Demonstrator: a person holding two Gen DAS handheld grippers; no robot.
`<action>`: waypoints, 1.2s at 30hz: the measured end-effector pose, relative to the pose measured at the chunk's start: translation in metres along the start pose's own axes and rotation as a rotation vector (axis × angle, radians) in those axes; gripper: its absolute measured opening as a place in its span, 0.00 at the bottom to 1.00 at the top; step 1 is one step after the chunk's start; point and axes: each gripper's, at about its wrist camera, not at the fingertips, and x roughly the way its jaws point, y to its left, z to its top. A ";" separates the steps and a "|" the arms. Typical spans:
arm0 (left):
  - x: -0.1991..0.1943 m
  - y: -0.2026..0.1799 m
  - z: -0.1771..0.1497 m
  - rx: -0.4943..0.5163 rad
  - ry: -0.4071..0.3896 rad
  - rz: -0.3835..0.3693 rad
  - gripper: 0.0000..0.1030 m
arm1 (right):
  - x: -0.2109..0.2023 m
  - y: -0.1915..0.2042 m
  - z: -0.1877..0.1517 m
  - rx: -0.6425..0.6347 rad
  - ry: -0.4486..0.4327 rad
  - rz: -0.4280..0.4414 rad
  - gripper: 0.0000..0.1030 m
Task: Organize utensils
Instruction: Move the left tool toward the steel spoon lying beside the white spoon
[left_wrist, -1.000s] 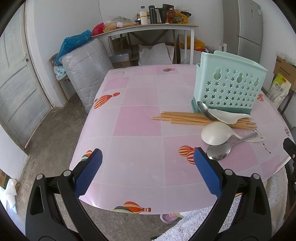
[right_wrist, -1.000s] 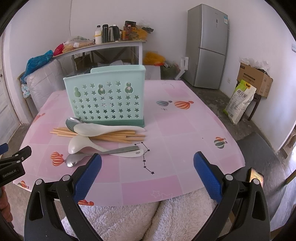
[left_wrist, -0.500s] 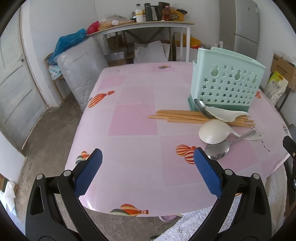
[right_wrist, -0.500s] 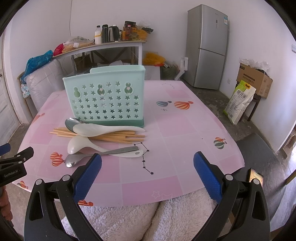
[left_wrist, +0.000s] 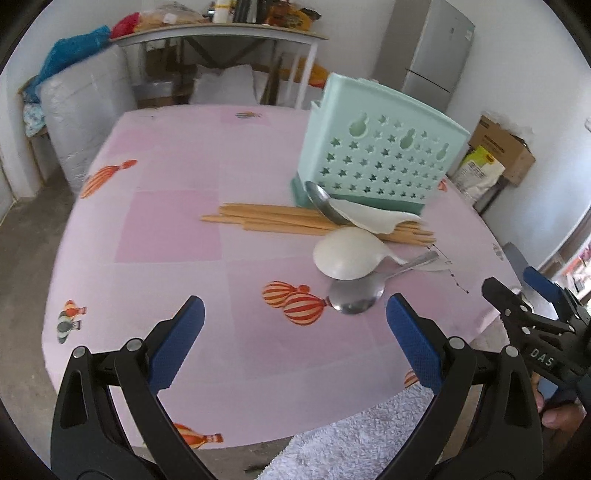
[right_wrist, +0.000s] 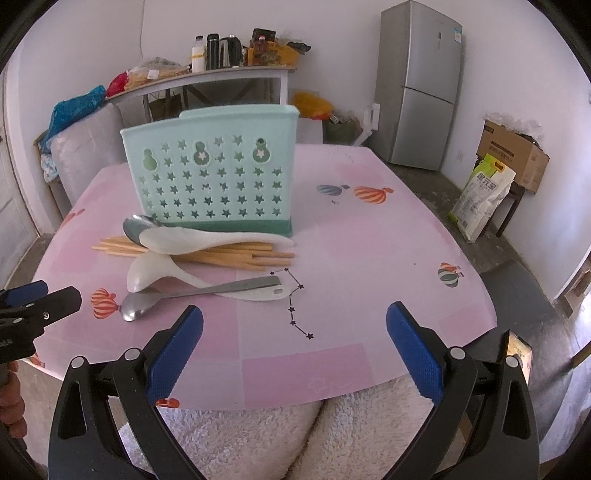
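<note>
A mint-green utensil holder (left_wrist: 376, 162) (right_wrist: 210, 181) with star holes stands upright on the pink table. In front of it lie several wooden chopsticks (left_wrist: 280, 219) (right_wrist: 236, 254), two white plastic spoons (left_wrist: 347, 254) (right_wrist: 159, 273) and two metal spoons (left_wrist: 356, 295) (right_wrist: 147, 302). One metal spoon (right_wrist: 135, 225) leans by the holder's base. My left gripper (left_wrist: 295, 328) hangs open over the near table edge, just short of the closer metal spoon. My right gripper (right_wrist: 295, 332) is open too, above the table's front, with nothing between its fingers.
The table (left_wrist: 166, 229) has a pink balloon-print cover. White fluffy fabric (right_wrist: 258, 435) lies below its front edge. A grey fridge (right_wrist: 417, 85), a cardboard box (right_wrist: 513, 155), a yellow-green bag (right_wrist: 480, 199) and a cluttered side table (right_wrist: 221, 70) stand behind.
My left gripper has swung right and closer to the utensils, so the pile looms larger. The right gripper has barely moved. Both stay open.
</note>
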 end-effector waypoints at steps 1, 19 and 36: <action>0.004 -0.003 -0.001 0.014 0.007 -0.006 0.92 | 0.002 0.000 -0.001 0.000 0.004 -0.002 0.94; 0.051 -0.070 -0.024 0.457 0.051 -0.082 0.65 | 0.026 -0.013 -0.023 0.029 0.058 0.003 0.94; 0.044 -0.049 0.004 0.406 0.044 -0.154 0.19 | 0.043 -0.020 -0.029 0.051 0.090 0.036 0.94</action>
